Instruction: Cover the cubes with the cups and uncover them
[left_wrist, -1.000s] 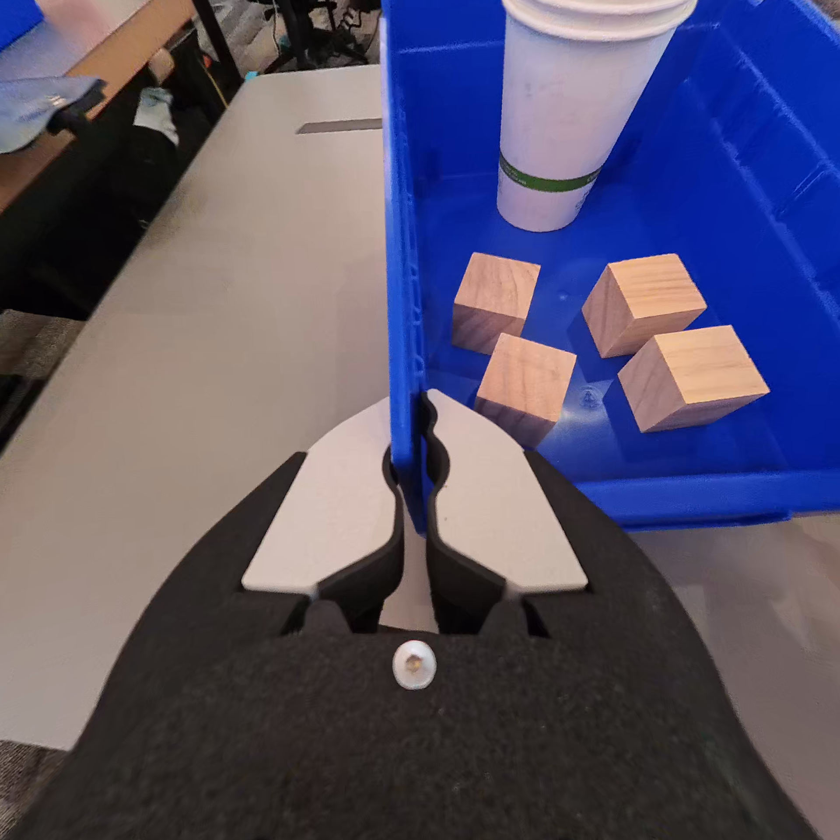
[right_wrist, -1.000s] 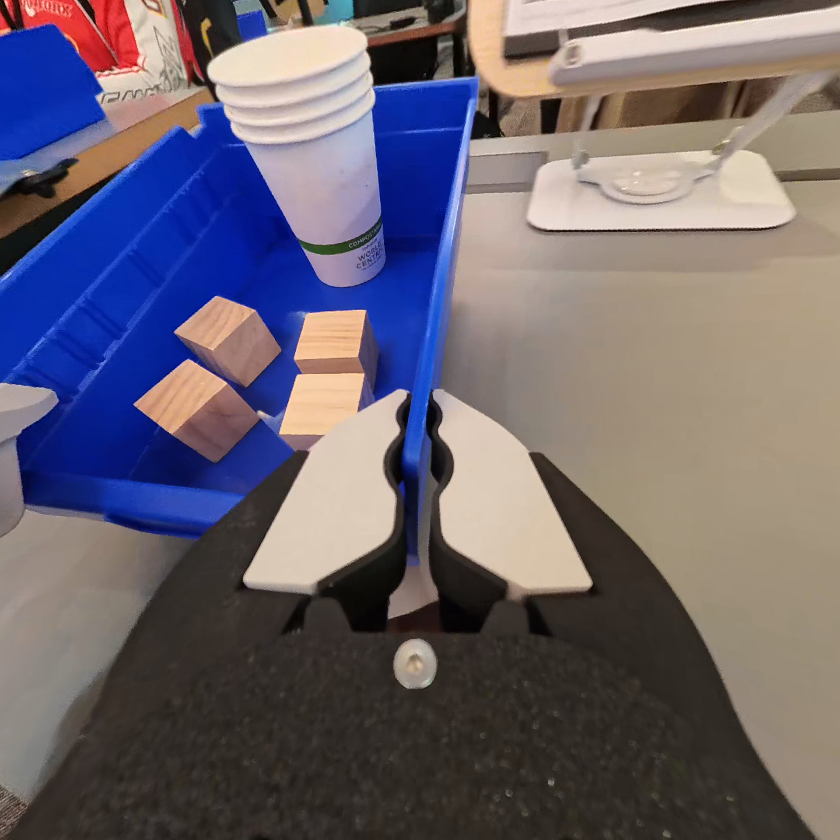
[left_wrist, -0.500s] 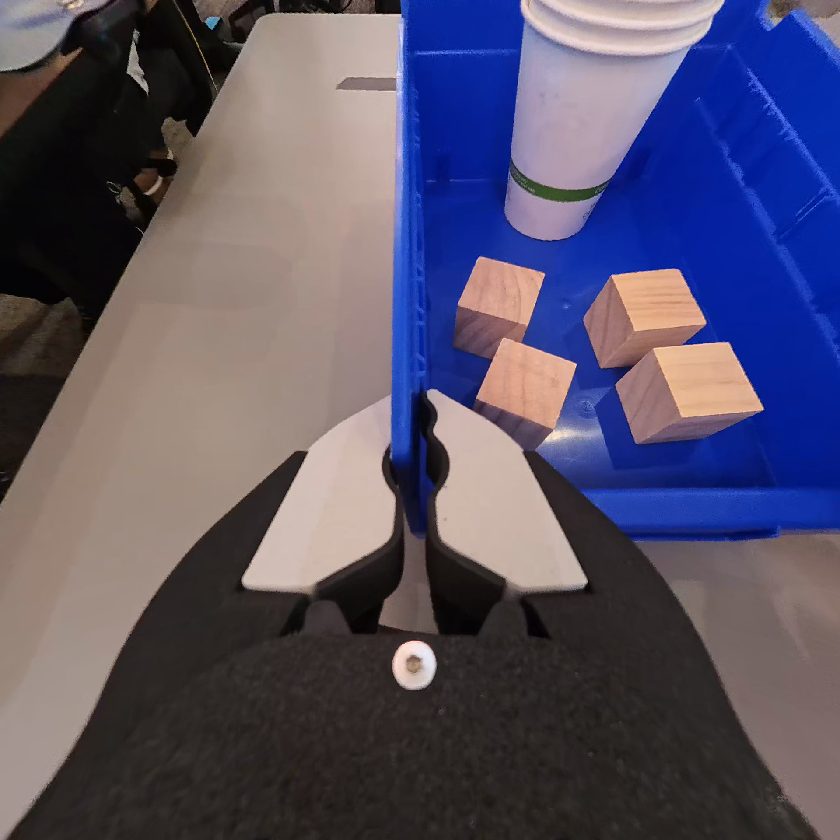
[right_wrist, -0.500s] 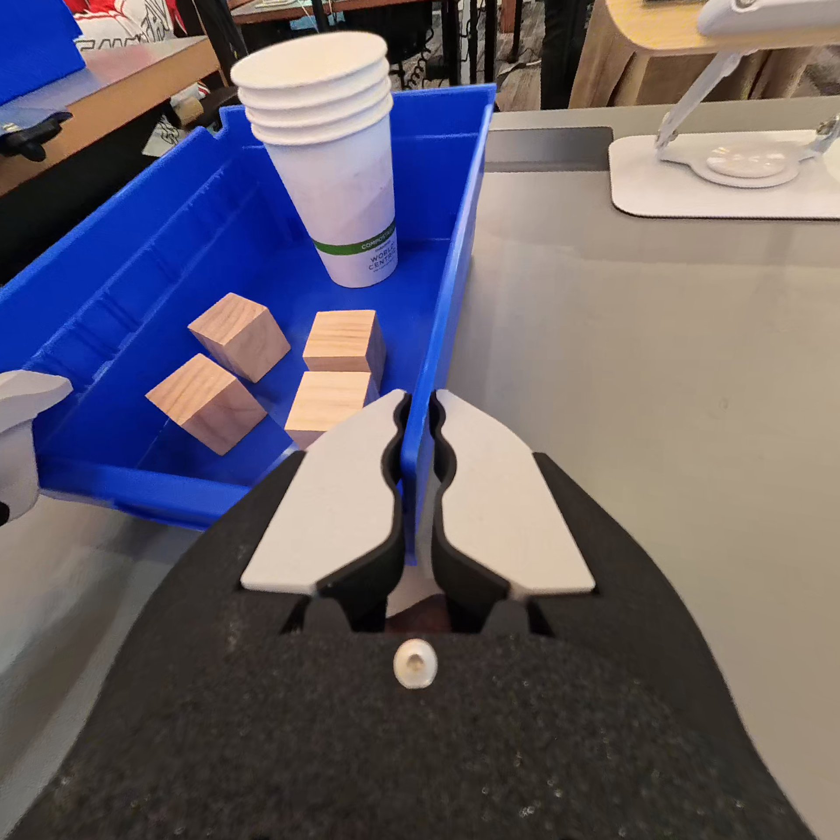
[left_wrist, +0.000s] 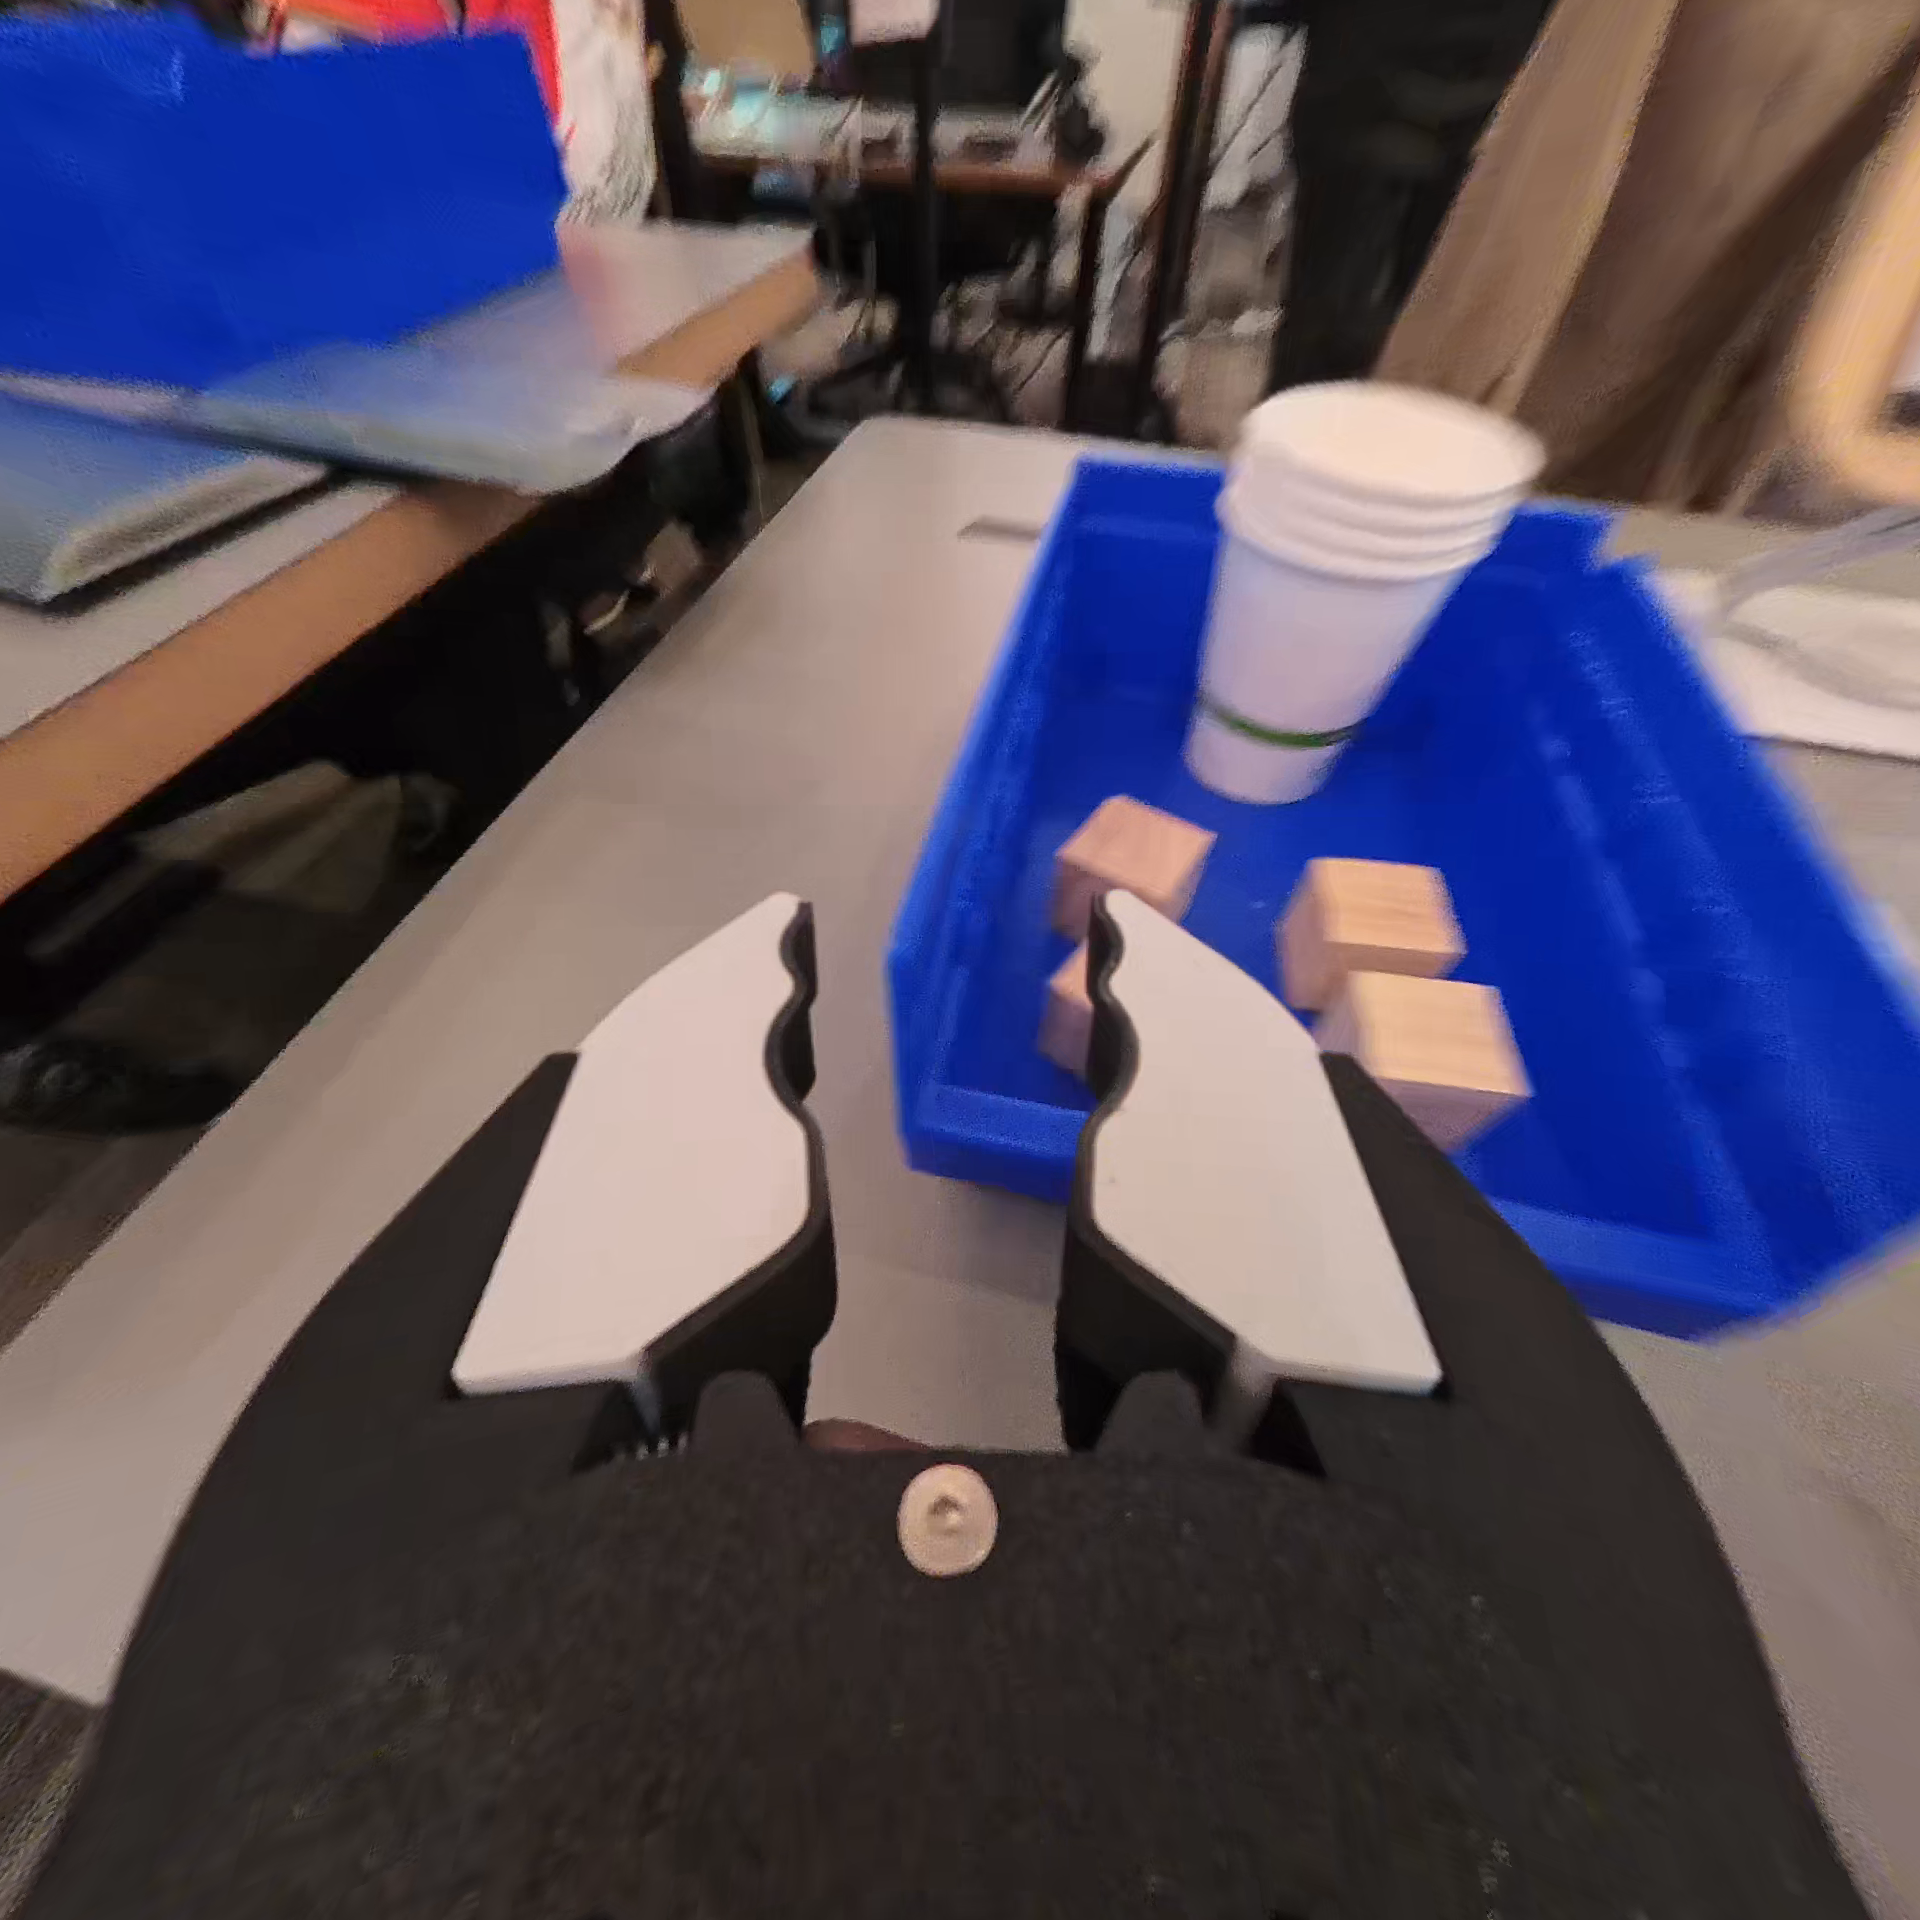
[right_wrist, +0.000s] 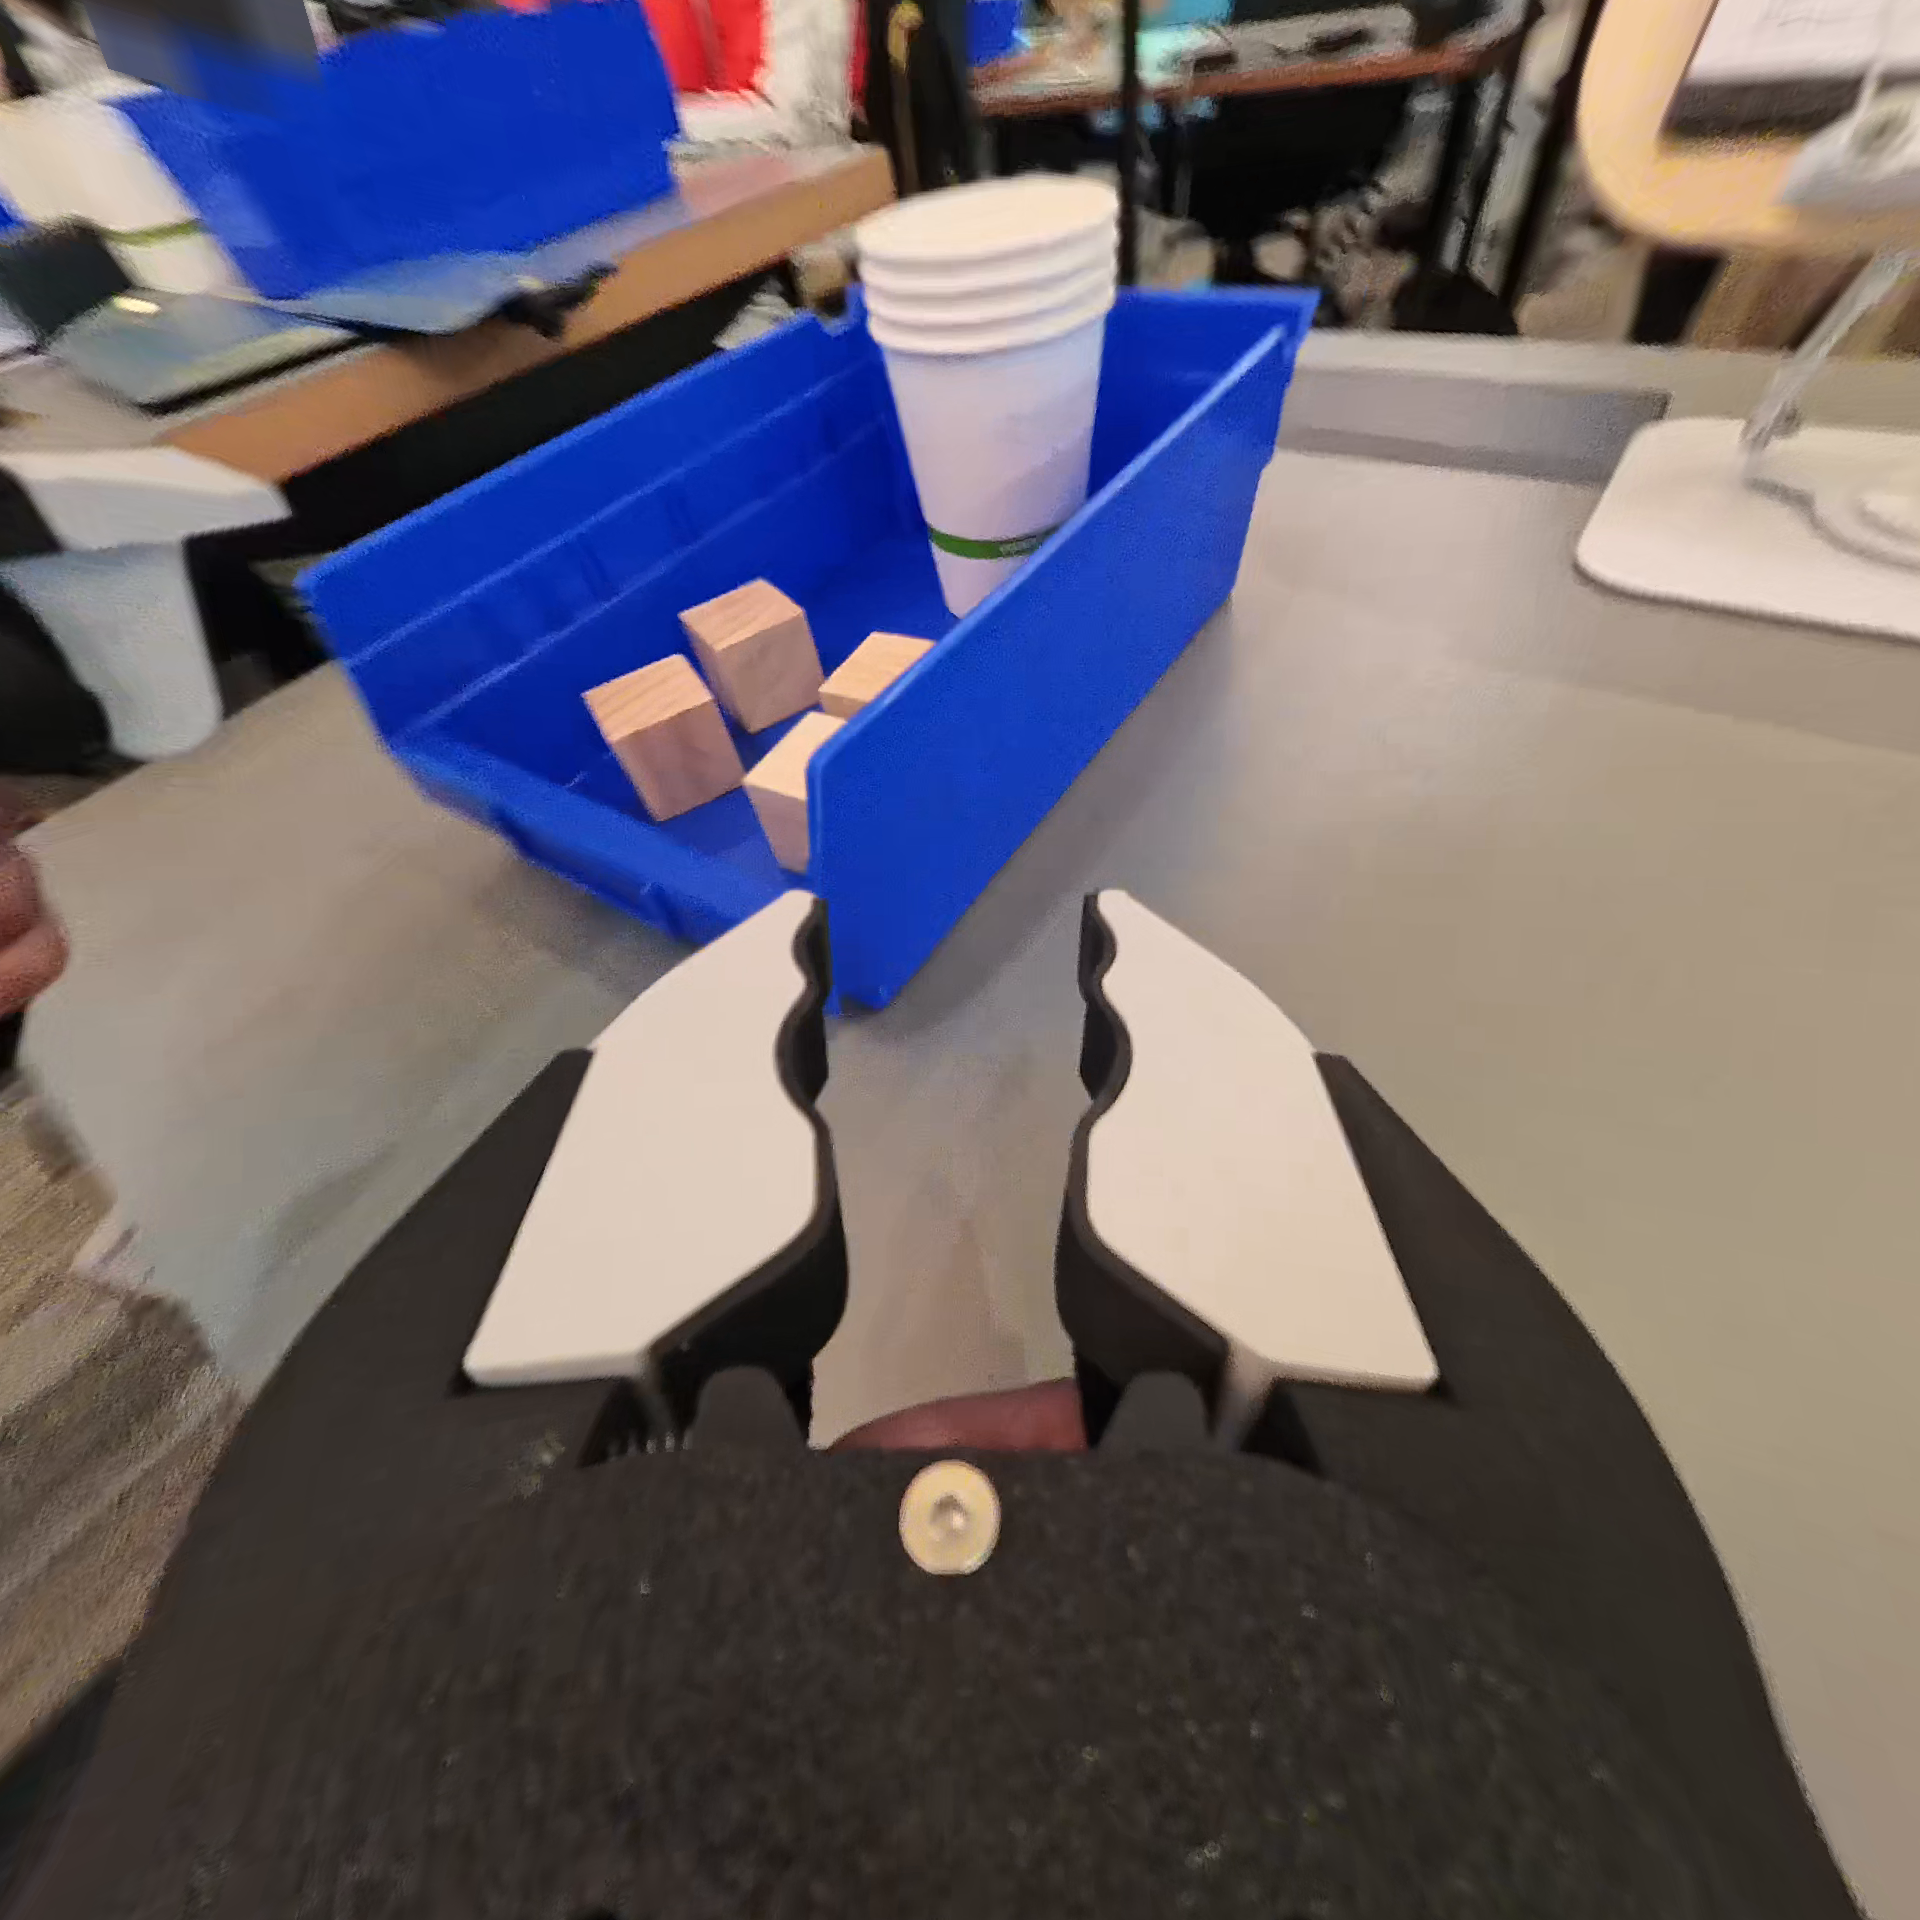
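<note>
A blue plastic bin (left_wrist: 1621, 852) stands on the grey table (left_wrist: 665, 790). Inside it are several wooden cubes (left_wrist: 1371, 920) and a stack of white paper cups (left_wrist: 1340, 613) with a green band, upright at the far end. My left gripper (left_wrist: 951, 914) is open and empty, just short of the bin's near left corner. In the right wrist view the bin (right_wrist: 1029, 665), the cubes (right_wrist: 748, 649) and the cup stack (right_wrist: 992, 384) show ahead. My right gripper (right_wrist: 954, 909) is open and empty, just short of the bin's near right corner.
A white stand base (right_wrist: 1756, 520) sits on the table at the far right. A wooden desk with blue items (left_wrist: 260, 270) stands to the left across a gap. The left gripper's finger (right_wrist: 125, 499) shows at the left edge of the right wrist view.
Both grippers have let go of the bin's side walls, opened, and pulled back and up. The bin now rests on the table ahead of them.
</note>
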